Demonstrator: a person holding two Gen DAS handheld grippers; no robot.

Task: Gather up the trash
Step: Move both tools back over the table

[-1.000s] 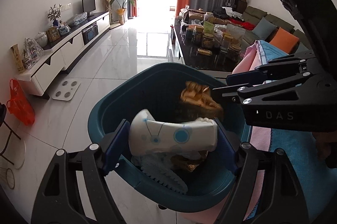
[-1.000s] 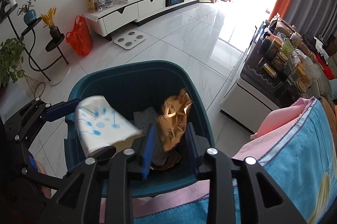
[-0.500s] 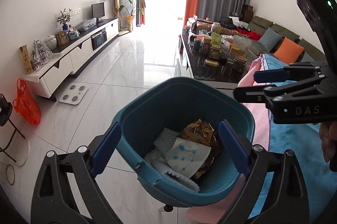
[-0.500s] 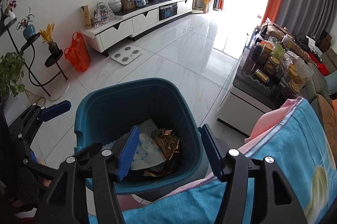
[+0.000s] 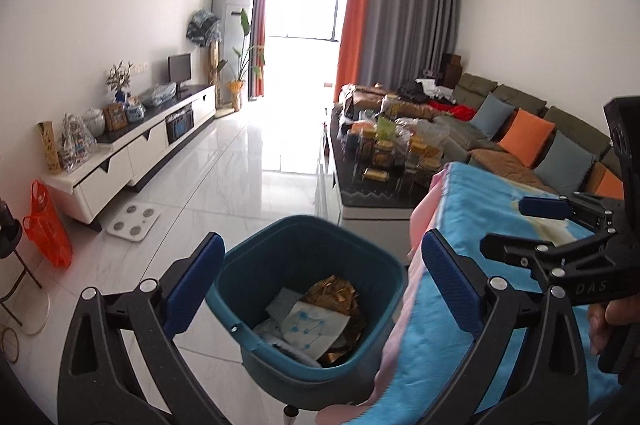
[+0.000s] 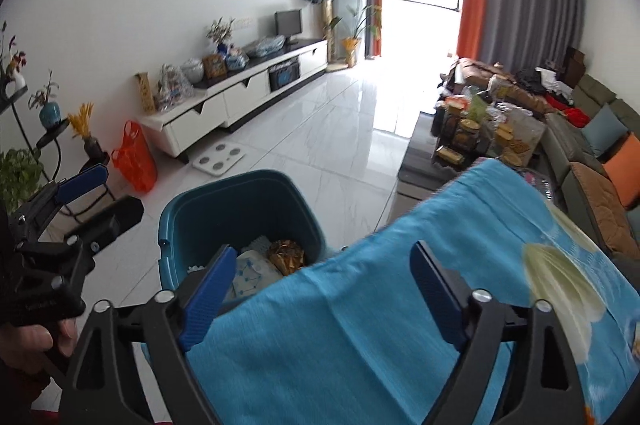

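Living room, tiled floor: bin (image 5: 308, 289) beside the blue towel (image 6: 360, 325), wrappers (image 5: 316, 321) inside.
Left gripper (image 5: 320, 289) and right gripper (image 6: 320, 289) are empty, jaws opening; swinging them low could snag the towel or tip the bin.

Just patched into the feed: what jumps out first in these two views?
The teal bin stands on the white floor in front of both claws, with a gold wrapper and a white packet with blue dots lying inside. Just right of it, a bright blue towel drapes over a pink cloth. The left claw and right claw are opening, with nothing between their fingers.
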